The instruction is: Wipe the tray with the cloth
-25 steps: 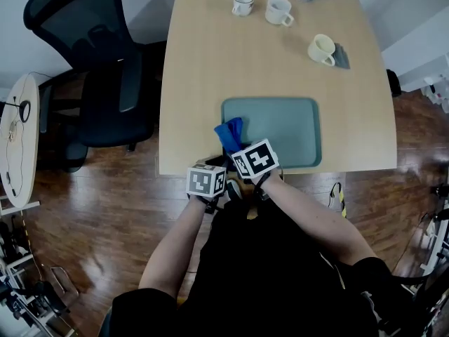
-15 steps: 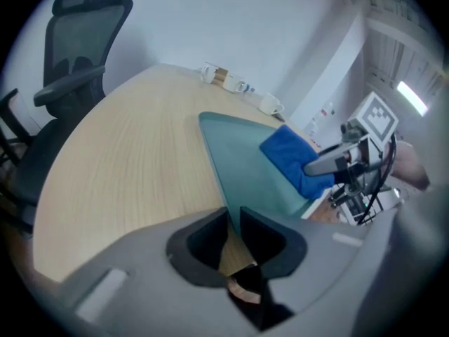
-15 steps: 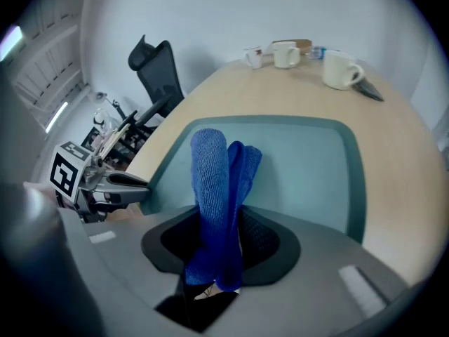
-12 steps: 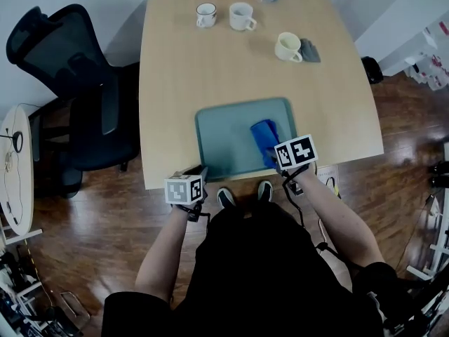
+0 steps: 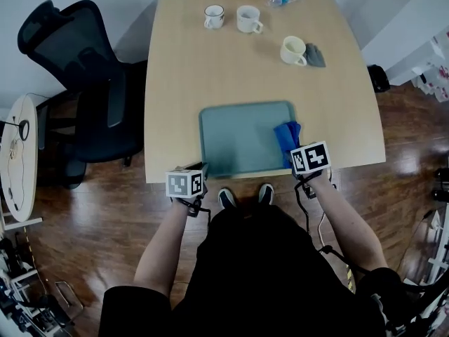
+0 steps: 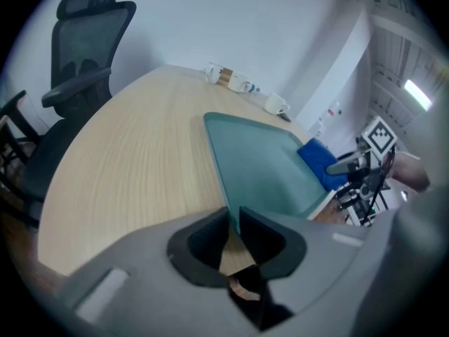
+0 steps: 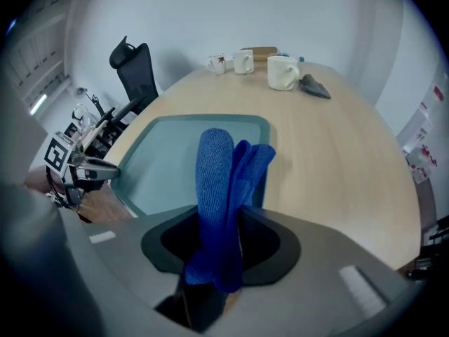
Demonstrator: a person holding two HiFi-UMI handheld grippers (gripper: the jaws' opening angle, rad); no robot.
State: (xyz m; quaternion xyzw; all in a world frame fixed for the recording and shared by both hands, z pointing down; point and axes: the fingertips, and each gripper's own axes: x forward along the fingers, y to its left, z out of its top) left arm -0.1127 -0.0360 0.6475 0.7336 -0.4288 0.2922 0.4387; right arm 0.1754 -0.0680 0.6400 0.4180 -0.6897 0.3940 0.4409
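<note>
Place: an office room
Chair: black swivel chair point(image 5: 77, 83) beside the big wooden worktop point(image 5: 210, 76)
Cups: white mugs point(image 5: 249, 18) at the far end
Floor: wood point(image 5: 84, 216)

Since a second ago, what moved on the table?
The right gripper, shut on the blue cloth, swept it across the tray from the left side to the right edge. The left gripper stayed at the tray's near left corner, its jaws closing on the rim. The mugs stayed put.

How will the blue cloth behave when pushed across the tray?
Probably floppy: the cloth bunches in soft folds in the right gripper, so it may crumple rather than push flat. The tray looks smooth, so it should slide easily.
</note>
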